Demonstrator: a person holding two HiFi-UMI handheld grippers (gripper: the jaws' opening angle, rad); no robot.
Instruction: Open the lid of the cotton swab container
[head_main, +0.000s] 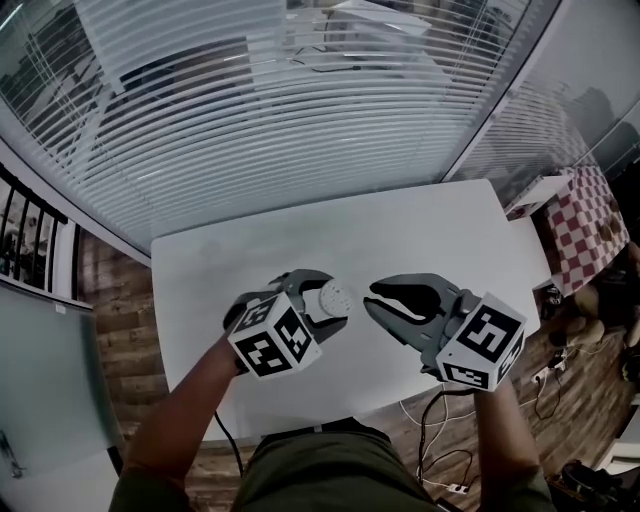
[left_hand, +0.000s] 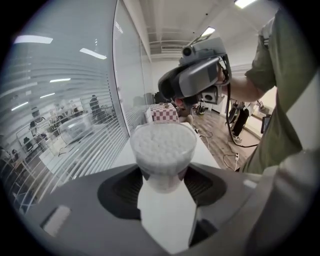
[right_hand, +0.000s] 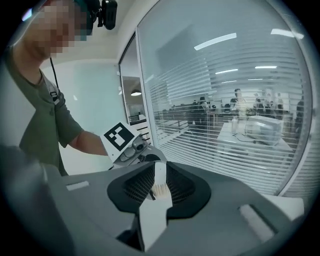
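left gripper (left_hand: 162, 176) clamping cotton swab container (left_hand: 162, 146), right gripper (right_hand: 159, 181) barely parted — pale sliver (right_hand: 160, 190) unclear

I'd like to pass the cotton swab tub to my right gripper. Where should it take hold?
On the cotton swab tub, probably the round wall just under the rim, coming in from the side. Its top is open and packed with swabs; the left gripper clamps its lower body.

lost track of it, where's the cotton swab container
Head view, left of centre: the cotton swab container held in the left gripper over the white table, right gripper beside it.
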